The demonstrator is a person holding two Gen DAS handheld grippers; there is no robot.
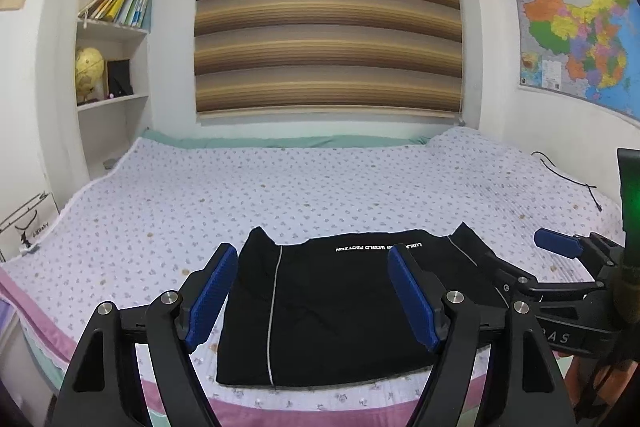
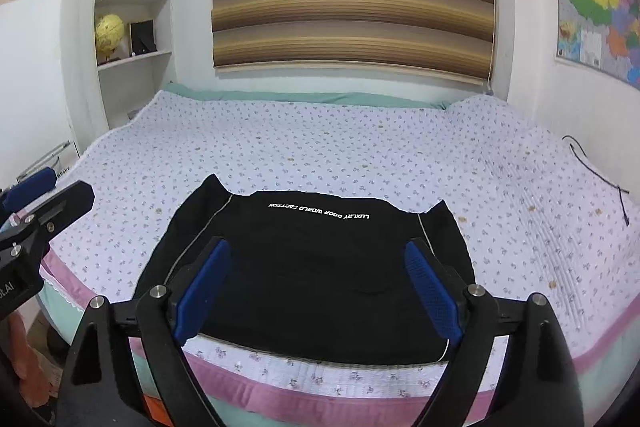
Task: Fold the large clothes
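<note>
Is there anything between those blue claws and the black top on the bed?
Nothing visible. Both the left gripper and right gripper are open and empty above the folded black garment, with only the floral bedspread around it.

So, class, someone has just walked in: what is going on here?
A person holds a gripper in each hand over a bed. A black garment lies folded on the quilt near the bed's front edge. The left gripper and right gripper are both open and hold nothing; neither touches the garment.
</note>
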